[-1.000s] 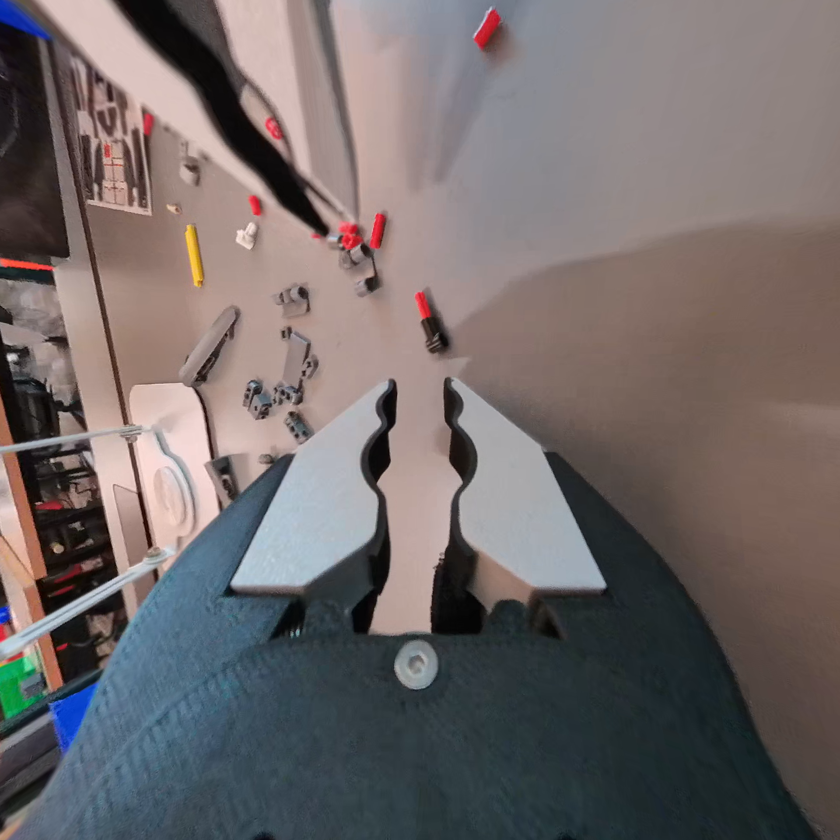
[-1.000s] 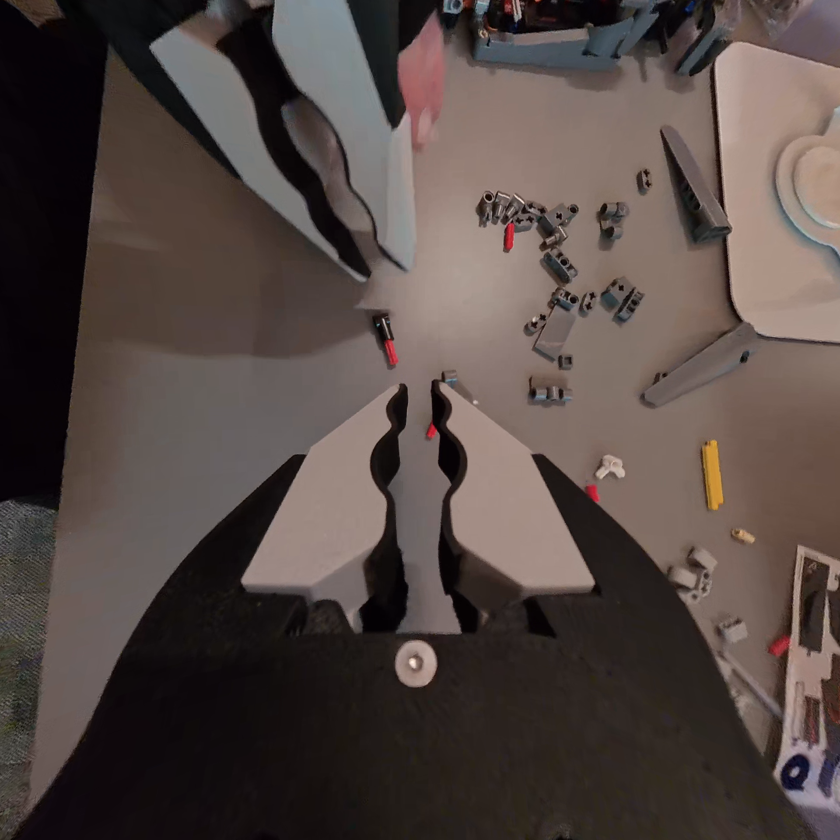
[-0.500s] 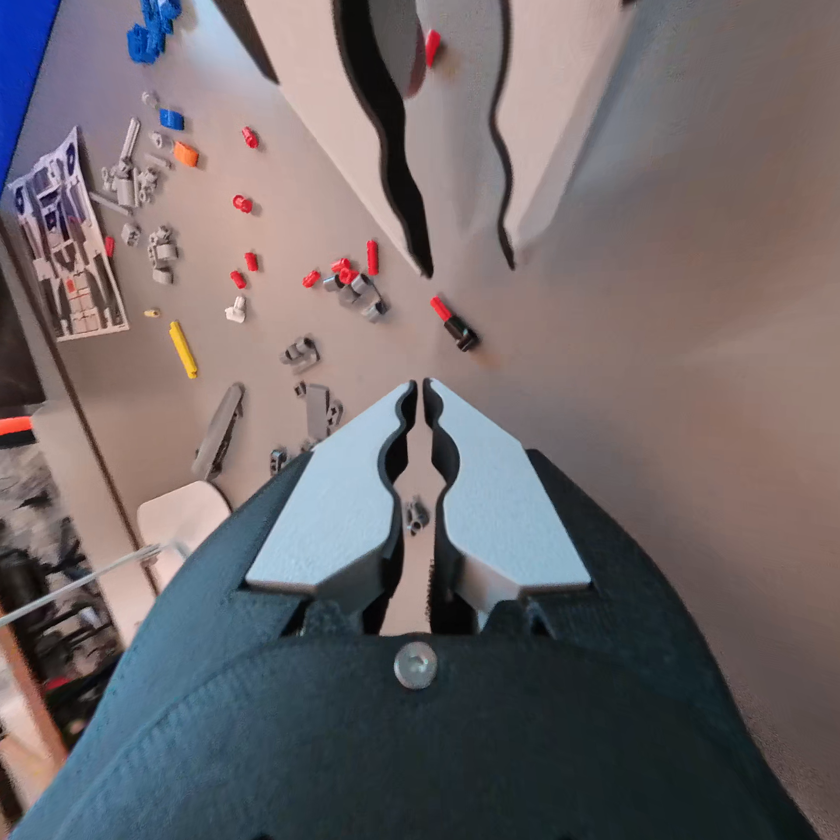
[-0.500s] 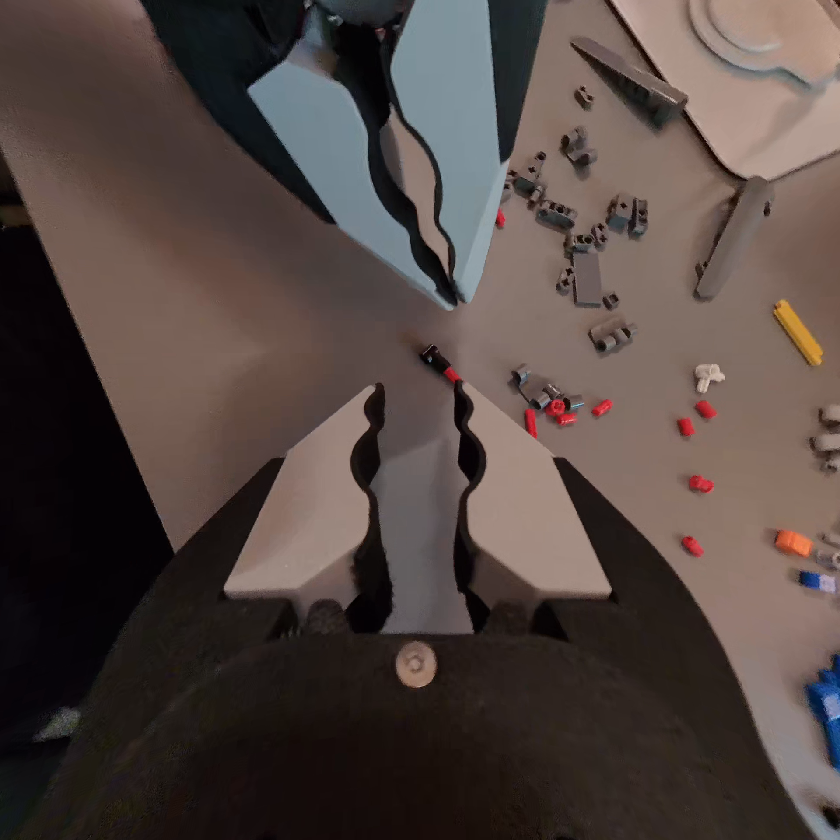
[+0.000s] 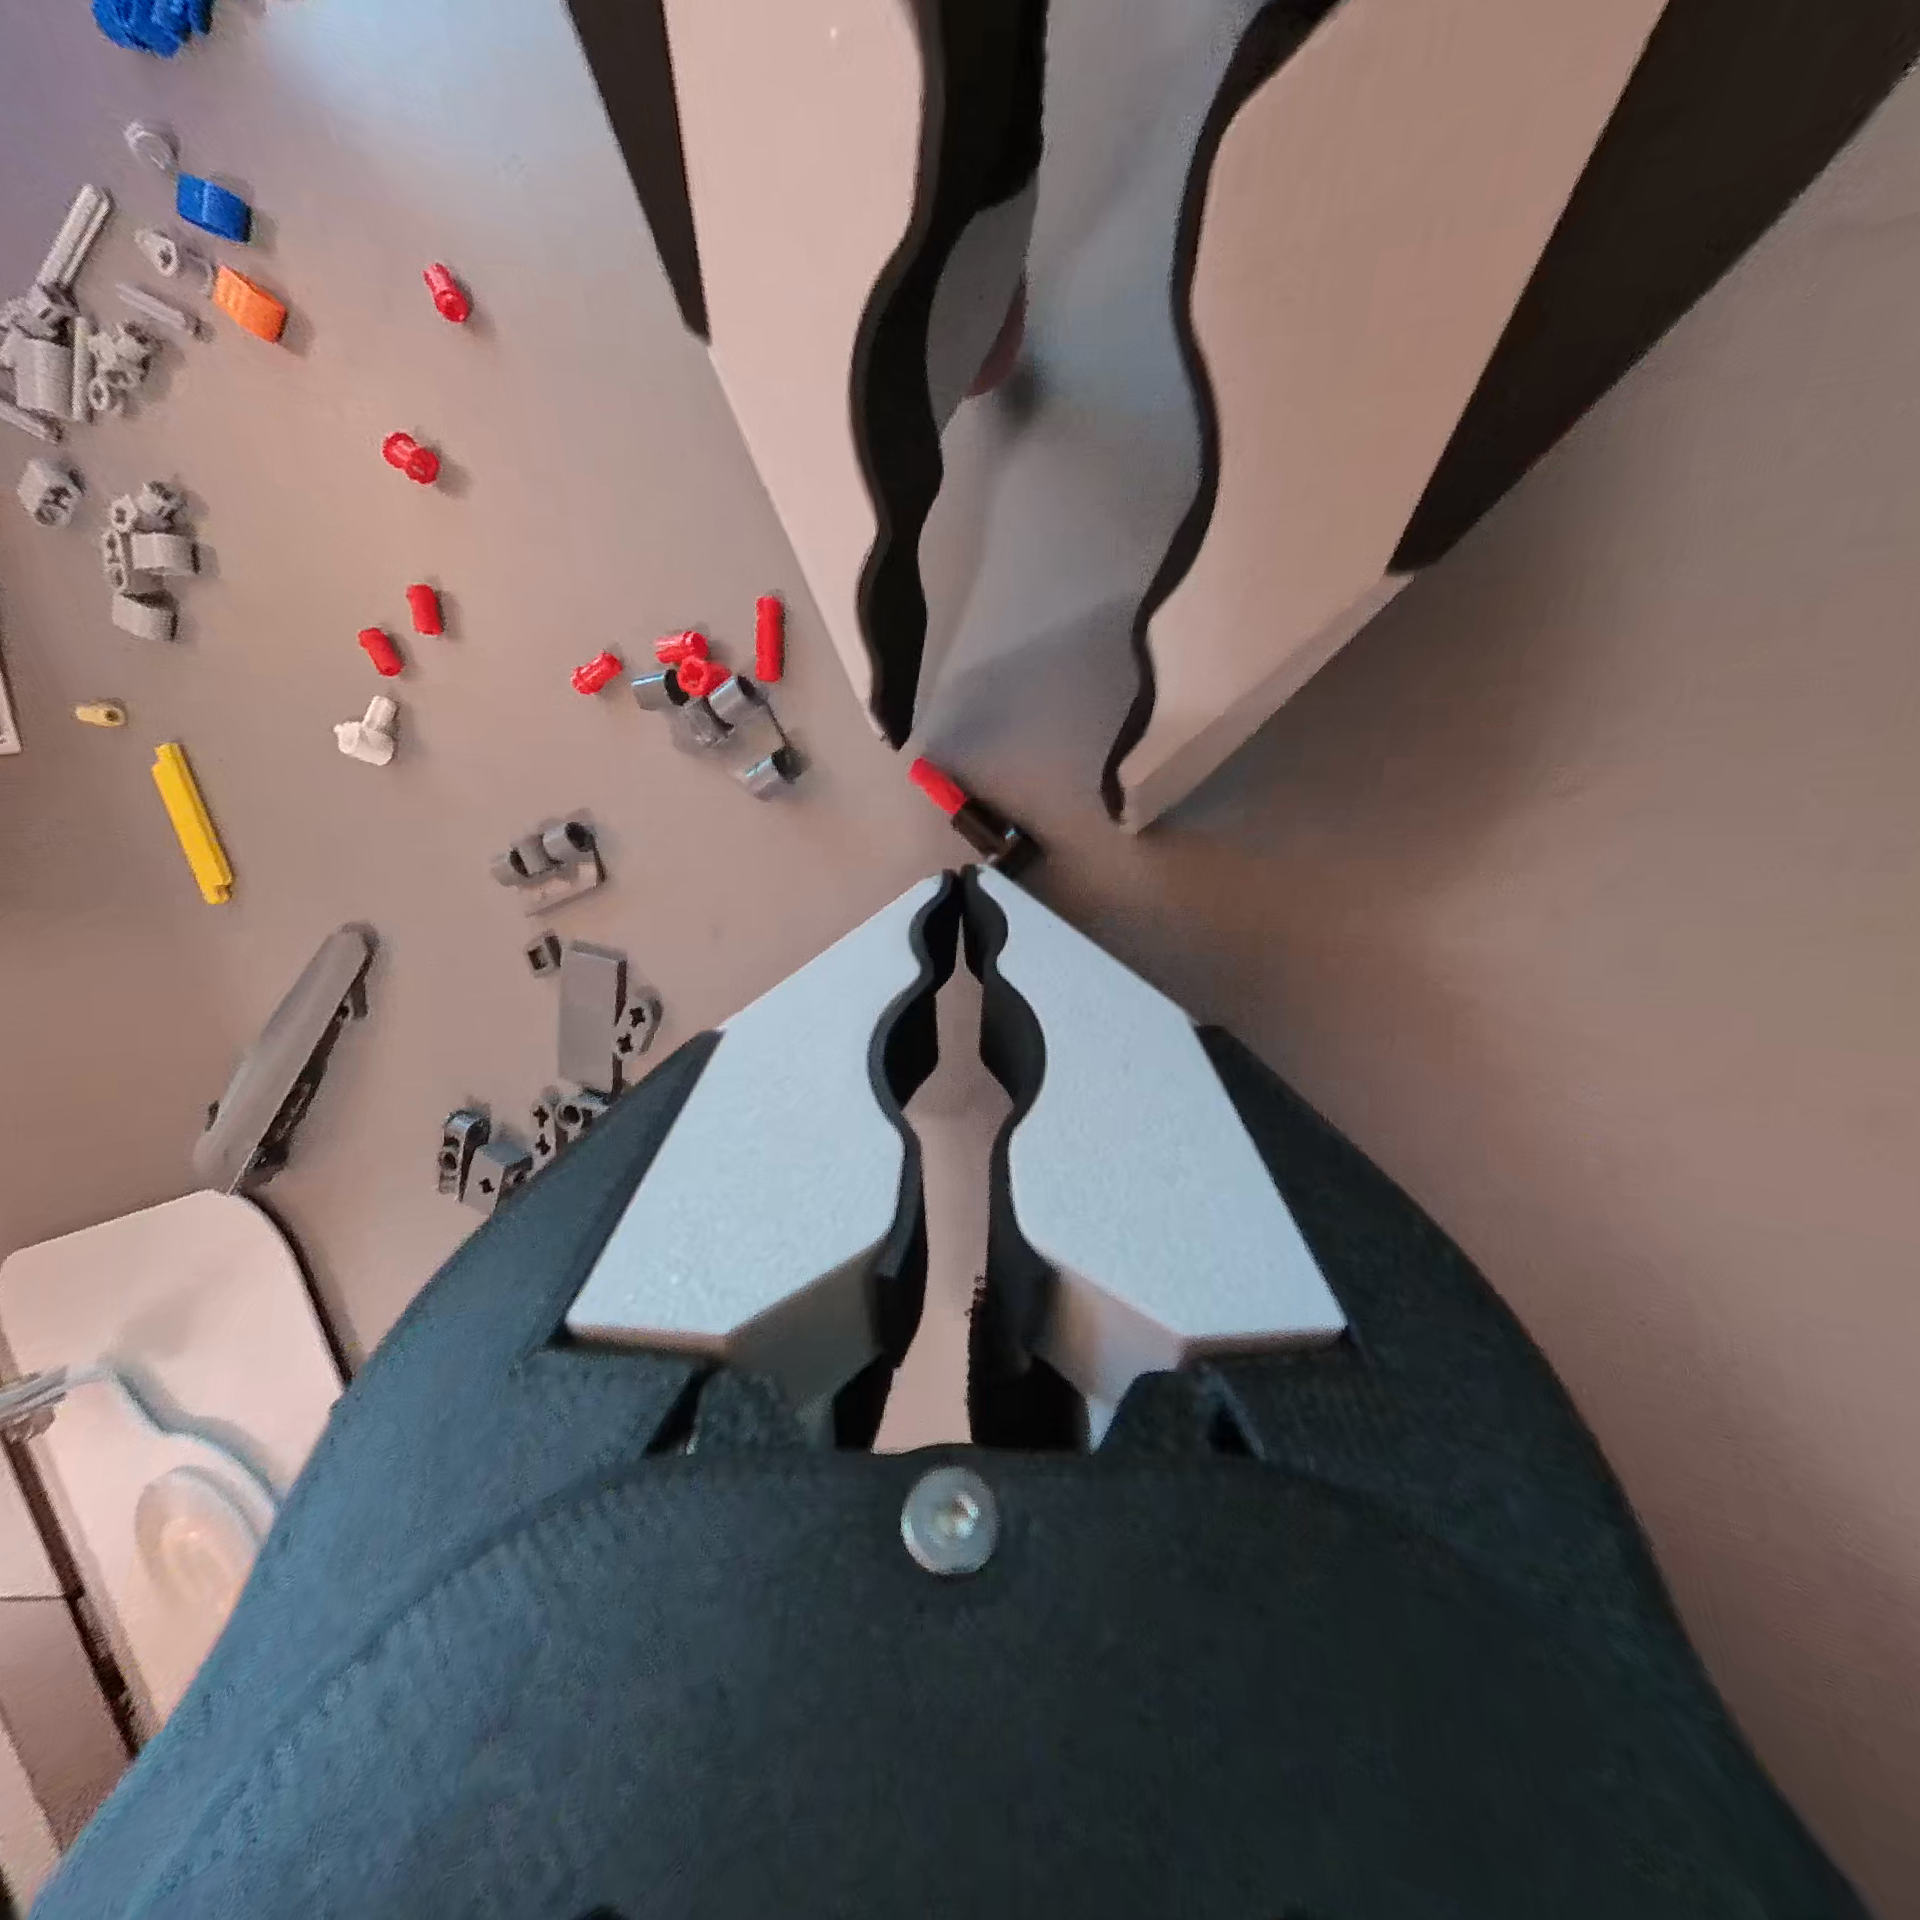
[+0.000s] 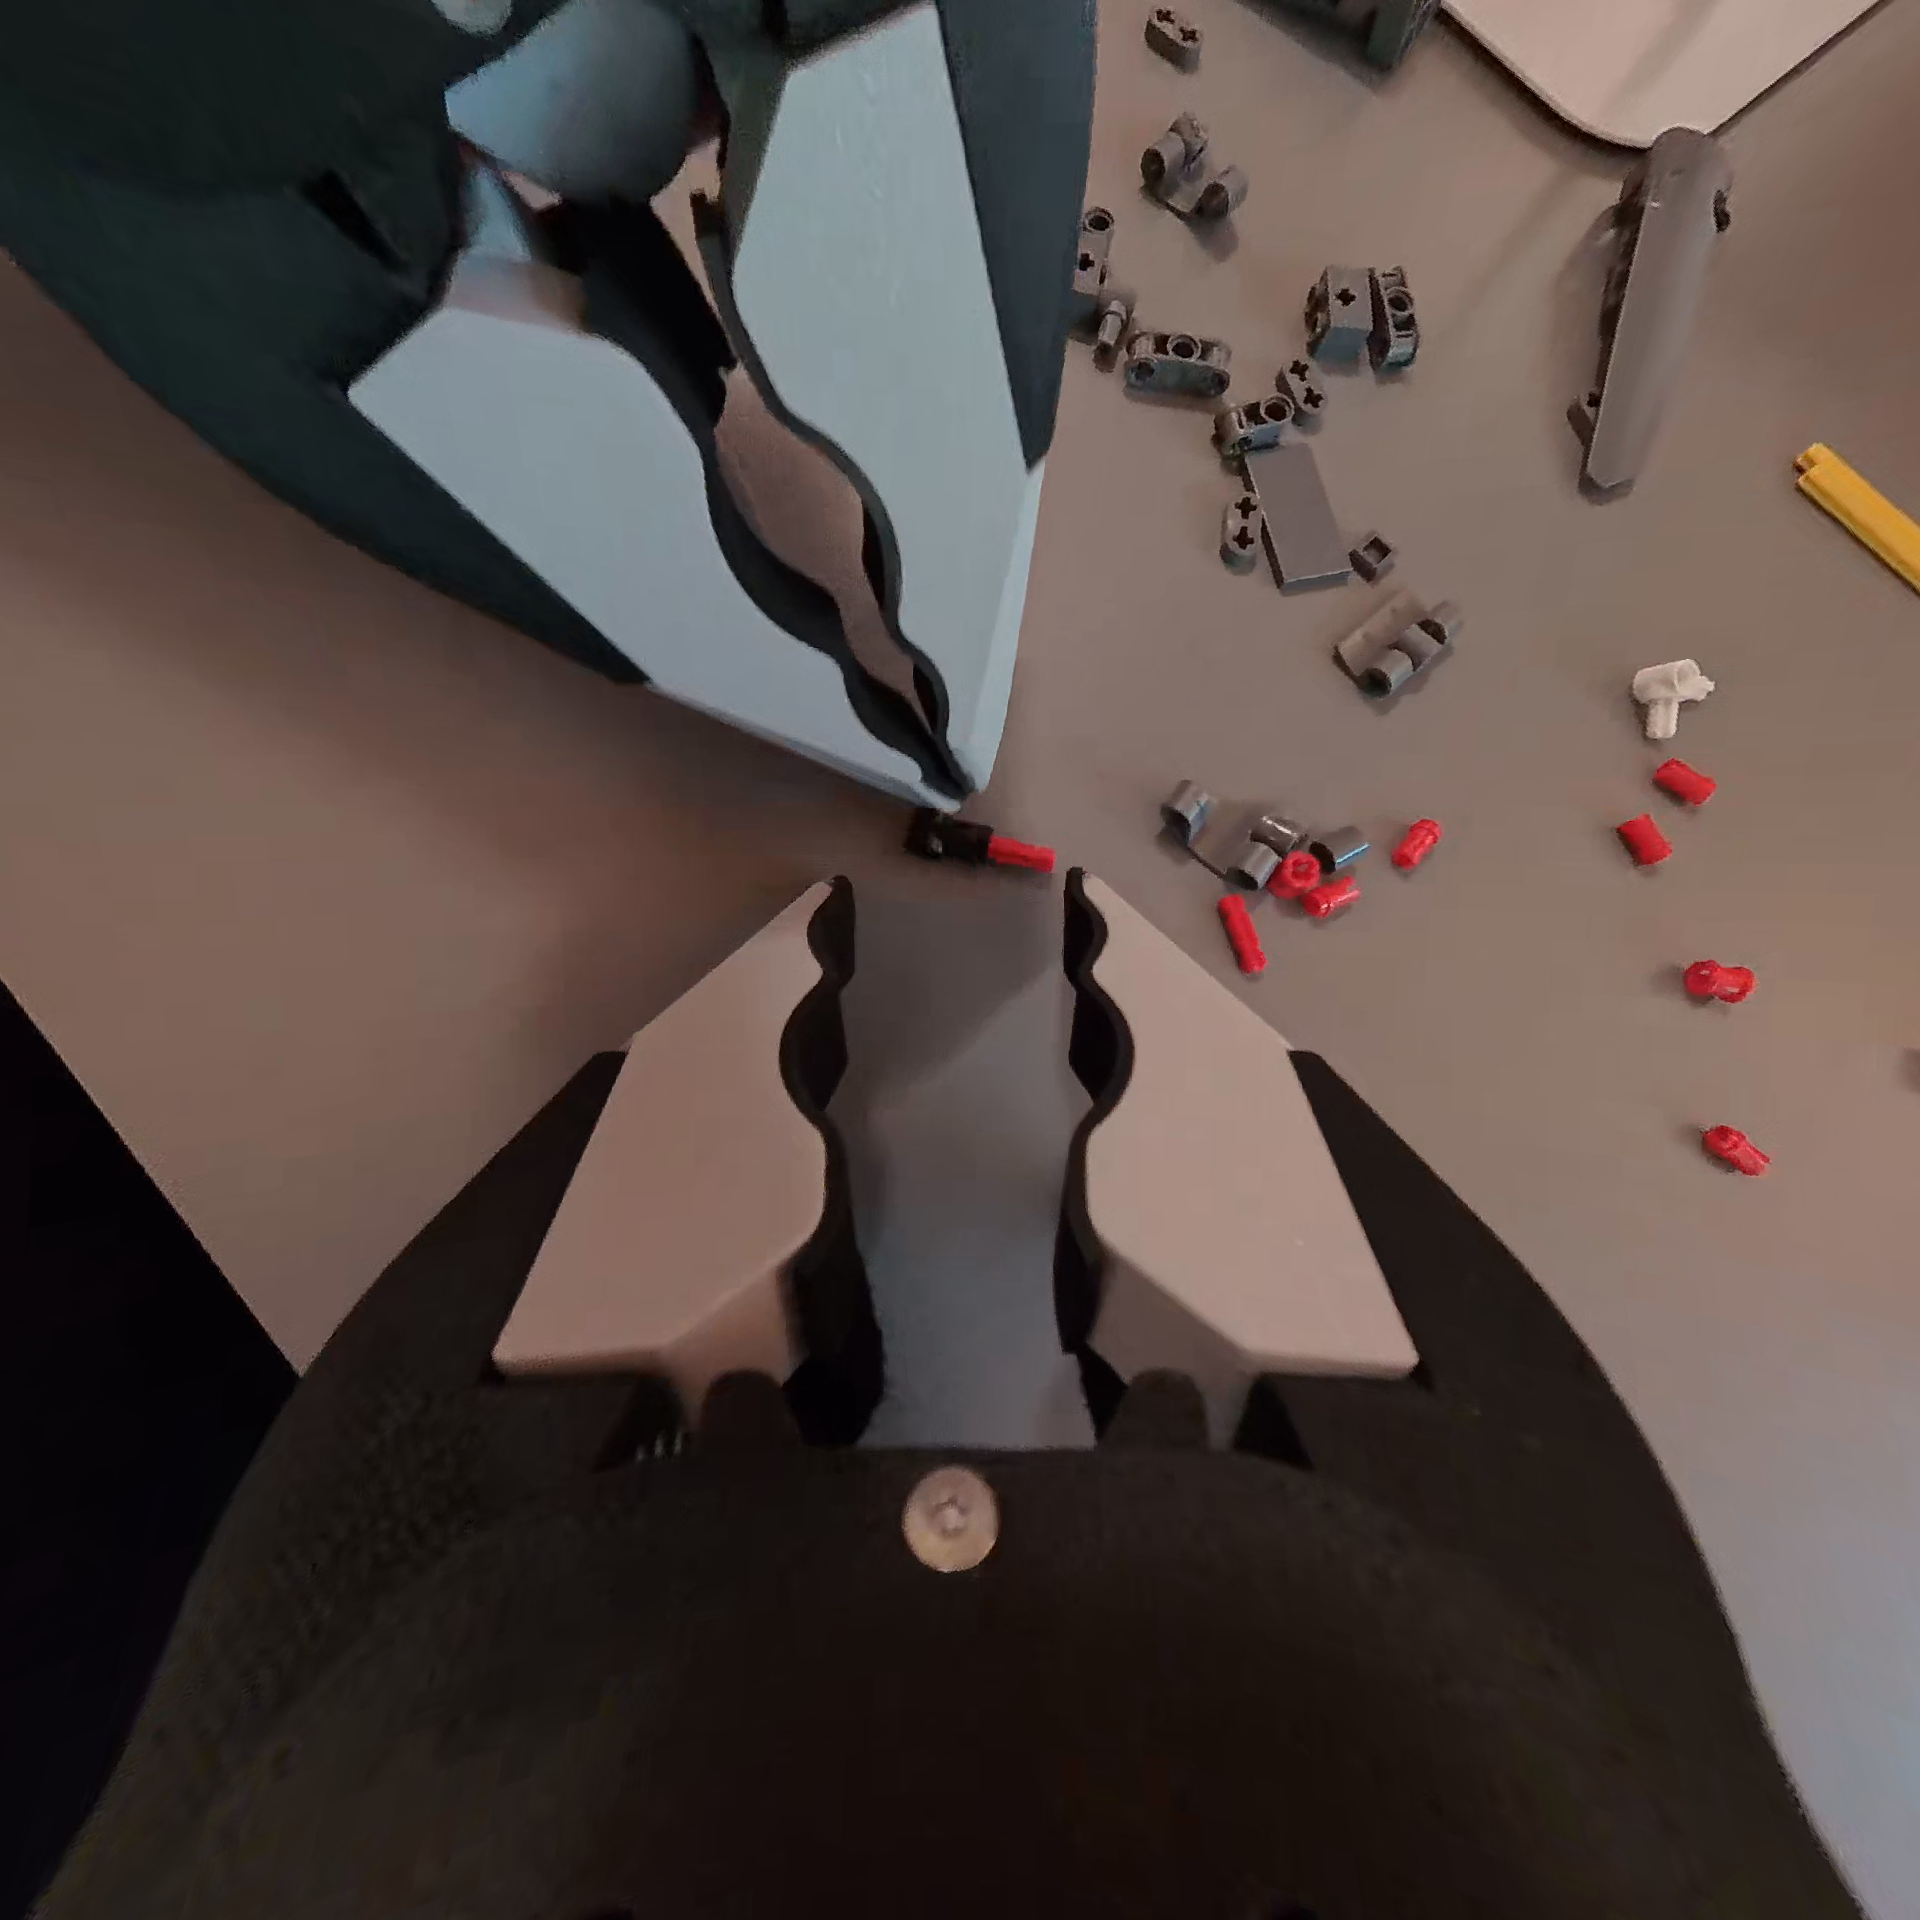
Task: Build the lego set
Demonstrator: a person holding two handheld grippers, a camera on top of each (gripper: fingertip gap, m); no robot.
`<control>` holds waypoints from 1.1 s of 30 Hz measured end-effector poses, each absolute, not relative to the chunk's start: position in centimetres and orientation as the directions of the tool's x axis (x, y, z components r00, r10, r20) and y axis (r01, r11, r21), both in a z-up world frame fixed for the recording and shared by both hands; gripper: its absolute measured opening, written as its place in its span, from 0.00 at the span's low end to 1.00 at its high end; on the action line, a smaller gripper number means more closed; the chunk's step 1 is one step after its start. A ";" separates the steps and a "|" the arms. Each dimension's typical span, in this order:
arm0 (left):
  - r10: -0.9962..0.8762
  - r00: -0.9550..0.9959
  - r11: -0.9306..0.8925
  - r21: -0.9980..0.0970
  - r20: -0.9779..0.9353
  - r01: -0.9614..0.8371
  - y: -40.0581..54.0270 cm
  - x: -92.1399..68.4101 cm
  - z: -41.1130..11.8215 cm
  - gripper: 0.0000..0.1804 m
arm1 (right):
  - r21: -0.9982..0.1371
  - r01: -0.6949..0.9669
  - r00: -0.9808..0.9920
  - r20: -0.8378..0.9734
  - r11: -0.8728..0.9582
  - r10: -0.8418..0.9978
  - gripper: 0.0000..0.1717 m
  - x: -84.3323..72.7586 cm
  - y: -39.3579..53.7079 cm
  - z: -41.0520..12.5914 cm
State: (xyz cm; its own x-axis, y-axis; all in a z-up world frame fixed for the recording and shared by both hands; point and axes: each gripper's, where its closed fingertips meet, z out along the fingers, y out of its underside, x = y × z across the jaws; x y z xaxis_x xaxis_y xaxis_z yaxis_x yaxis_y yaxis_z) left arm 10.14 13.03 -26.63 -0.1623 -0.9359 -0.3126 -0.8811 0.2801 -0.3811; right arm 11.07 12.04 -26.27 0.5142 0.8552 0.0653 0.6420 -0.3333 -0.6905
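On the surface (image 6: 312,831) | both grippers nearer the black-and-red peg (image 6: 982,847) than before | left gripper (image 5: 958,878) jaws closed, bare | right gripper (image 6: 951,883) jaws parted, bare.

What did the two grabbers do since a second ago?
The left gripper shut its jaws on nothing and came down beside the black-and-red pin. The right gripper opened wider and closed in on the pin from the other side. The pin stayed on the table, like the other loose pieces.

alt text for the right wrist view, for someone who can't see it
The right gripper, fingers apart and empty, points at a small black-and-red pin lying on a grey table. The left gripper, fingers together, reaches it from the opposite side; loose red and grey pieces lie scattered rightward.
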 end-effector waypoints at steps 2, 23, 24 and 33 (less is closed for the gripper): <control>-0.939 -0.152 0.270 -0.387 -0.307 -0.882 12.9 10.4 -26.7 0.00 | -0.697 0.632 0.513 0.047 -0.340 0.857 0.22 10.9 12.0 -26.3; -0.935 -0.048 0.211 -0.442 -0.352 -0.872 14.3 7.6 -25.3 0.00 | -0.574 0.818 0.083 0.064 -0.031 0.995 0.18 10.4 12.9 -26.3; -0.935 -0.055 0.216 -0.437 -0.351 -0.873 14.2 7.6 -25.5 0.00 | -0.576 0.816 0.084 0.055 -0.037 0.995 0.18 10.4 12.8 -26.4; -0.933 -0.076 0.237 -0.439 -0.353 -0.867 13.9 7.9 -25.7 0.00 | -0.594 0.804 0.065 0.048 -0.023 0.997 0.15 10.4 12.8 -26.4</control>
State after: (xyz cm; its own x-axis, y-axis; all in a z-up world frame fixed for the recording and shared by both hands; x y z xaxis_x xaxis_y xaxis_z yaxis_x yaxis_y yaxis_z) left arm 7.94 13.88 -25.72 -0.0762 -0.9326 -0.3527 -0.8666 0.2369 -0.4392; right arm 10.37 12.76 -26.42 0.0648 0.9967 0.0485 0.8040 -0.0234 -0.5942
